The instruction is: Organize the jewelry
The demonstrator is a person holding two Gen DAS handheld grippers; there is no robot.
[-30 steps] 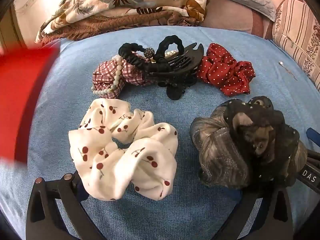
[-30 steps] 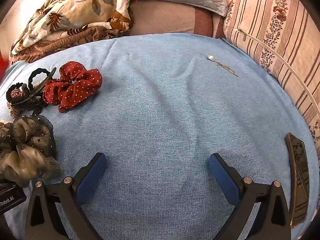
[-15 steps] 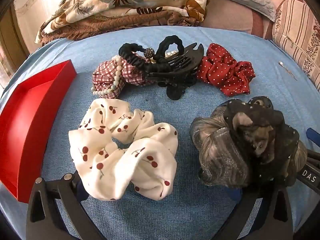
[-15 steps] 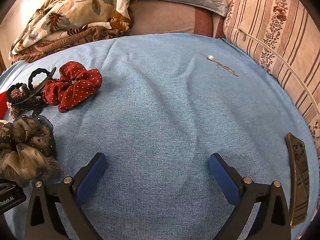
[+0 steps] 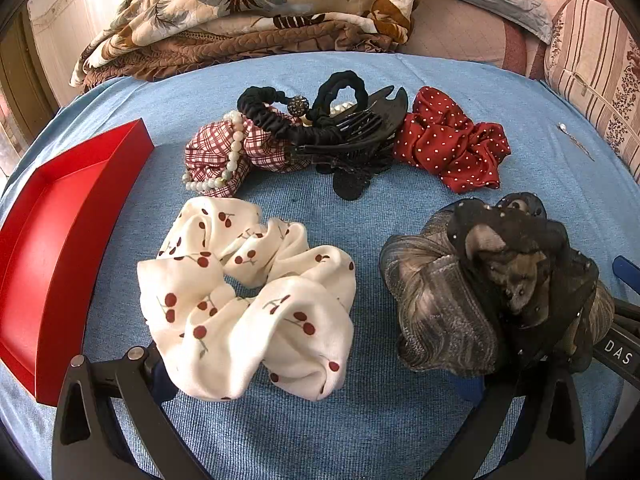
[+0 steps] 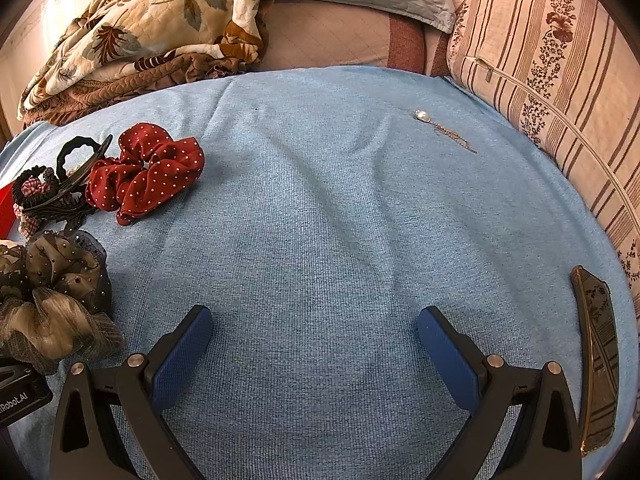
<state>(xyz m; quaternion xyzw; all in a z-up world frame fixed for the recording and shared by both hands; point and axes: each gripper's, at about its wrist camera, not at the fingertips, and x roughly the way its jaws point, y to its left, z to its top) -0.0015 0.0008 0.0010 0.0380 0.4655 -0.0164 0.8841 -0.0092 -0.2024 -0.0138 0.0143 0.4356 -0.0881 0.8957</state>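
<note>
A bed covered with a blue cloth (image 6: 320,240) carries everything. On it lie a red tray (image 5: 52,248) at the left edge, a white cherry-print scrunchie (image 5: 248,304), a grey-black scrunchie (image 5: 492,292), a red dotted scrunchie (image 5: 448,144), a plaid scrunchie (image 5: 216,152) touching a black claw clip (image 5: 352,140), a pearl earring (image 6: 422,115) well apart, and a dark barrette (image 6: 598,356) near the right edge.

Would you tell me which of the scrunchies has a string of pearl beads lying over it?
The red-and-white plaid scrunchie, left of the black claw clip; the cherry-print, red polka-dot and dark mesh ones carry no beads.

"DAS" and "Robot.AI" on claw bodies (image 5: 618,356) (image 6: 16,398)
</note>
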